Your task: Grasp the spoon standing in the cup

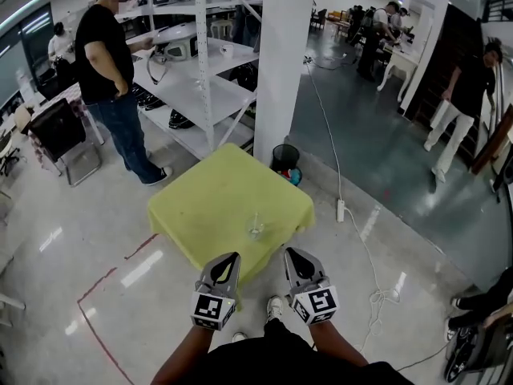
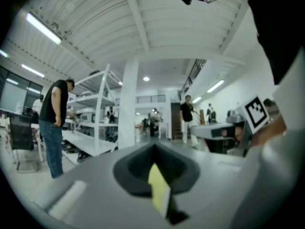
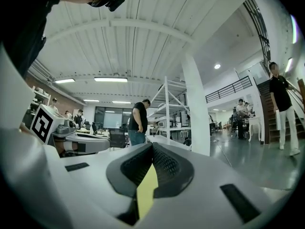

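The clear cup (image 1: 255,231) sits toward the lower right of the yellow surface (image 1: 196,203), just above the centre of the head view, with the spoon (image 1: 256,220) standing in it. The left gripper (image 1: 235,257) and the right gripper (image 1: 290,252) hang short of the surface's near edge, at lower centre, neither touching anything. On both, the fingers are pressed together with nothing pinched between them.

The main worry, to my eye, is that closed fingers driven in would simply butt the cup; they need to spread first. The cup looks light and could tip or skid on the cloth if a finger clips its rim. A slim handle loose in a cup may also swing away from a one-sided touch.

The spoon's long axis runs near upright, handle end up and bowl down in the cup. It is too small here to judge its lean.
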A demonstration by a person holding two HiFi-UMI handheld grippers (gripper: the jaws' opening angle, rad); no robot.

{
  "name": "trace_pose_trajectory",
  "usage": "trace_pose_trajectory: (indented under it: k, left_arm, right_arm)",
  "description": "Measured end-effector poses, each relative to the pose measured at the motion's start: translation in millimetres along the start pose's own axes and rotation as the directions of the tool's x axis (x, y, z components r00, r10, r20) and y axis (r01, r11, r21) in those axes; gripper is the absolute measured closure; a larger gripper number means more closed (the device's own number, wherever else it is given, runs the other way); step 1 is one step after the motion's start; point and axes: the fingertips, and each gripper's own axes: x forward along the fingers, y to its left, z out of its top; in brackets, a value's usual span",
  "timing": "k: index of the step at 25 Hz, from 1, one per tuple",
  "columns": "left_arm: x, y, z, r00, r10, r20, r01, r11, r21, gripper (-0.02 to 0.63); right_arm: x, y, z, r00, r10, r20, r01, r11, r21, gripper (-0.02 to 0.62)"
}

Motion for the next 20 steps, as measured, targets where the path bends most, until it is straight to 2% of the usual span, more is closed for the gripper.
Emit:
trace_pose_trajectory:
  k: [9, 20]
  left_arm:
    - [58, 21, 11, 0.997, 0.072, 0.009, -0.073, 0.997, 0.025, 0.600]
    - [111, 49, 2, 0.976, 0.212, -0.040, -0.212, 0.977, 0.024, 0.600]
  right_arm:
    - [63, -50, 14, 0.995, 0.091, 0.045, -0.090, 0.996, -0.018, 0.589]
    - [126, -96, -2, 0.974, 0.225, 0.012, -0.225, 0.974, 0.016, 0.589]
